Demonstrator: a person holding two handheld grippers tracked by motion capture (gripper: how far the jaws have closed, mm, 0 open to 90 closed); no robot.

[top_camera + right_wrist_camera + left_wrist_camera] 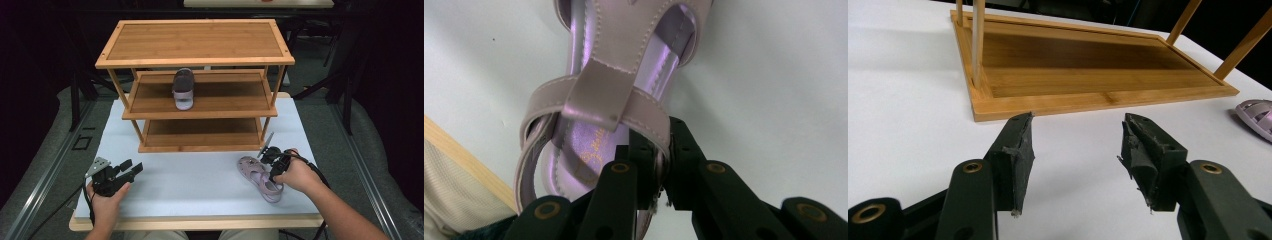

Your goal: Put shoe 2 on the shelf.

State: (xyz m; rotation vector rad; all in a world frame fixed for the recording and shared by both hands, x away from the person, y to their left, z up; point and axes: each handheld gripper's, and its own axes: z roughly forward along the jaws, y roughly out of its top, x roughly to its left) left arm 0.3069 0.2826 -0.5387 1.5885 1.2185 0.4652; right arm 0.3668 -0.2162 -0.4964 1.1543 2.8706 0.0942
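My right gripper [659,165] has its jaws pressed together on the ankle strap of a pale pink sandal [614,95], pinching that strap at the sandal's side near the heel. In the high view the sandal [259,177] lies on the white table [200,175] at the front right, just beside my right hand [292,175], with its toe turned toward the wooden rack [197,85] and its heel toward the table's near edge. The right gripper [272,159] sits over the sandal's heel end.

My left gripper [1075,150] is wide open, its two black jaws well apart and holding nothing; bare table shows between them. It points at the rack's bottom shelf [1088,70], and the toe of the pink sandal [1255,117] shows at the far right. From above, the left gripper [131,169] hovers at the table's front left in my left hand [107,197], well apart from the sandal.

A second sandal [183,89], darker on top, stands on the rack's middle shelf [220,97].
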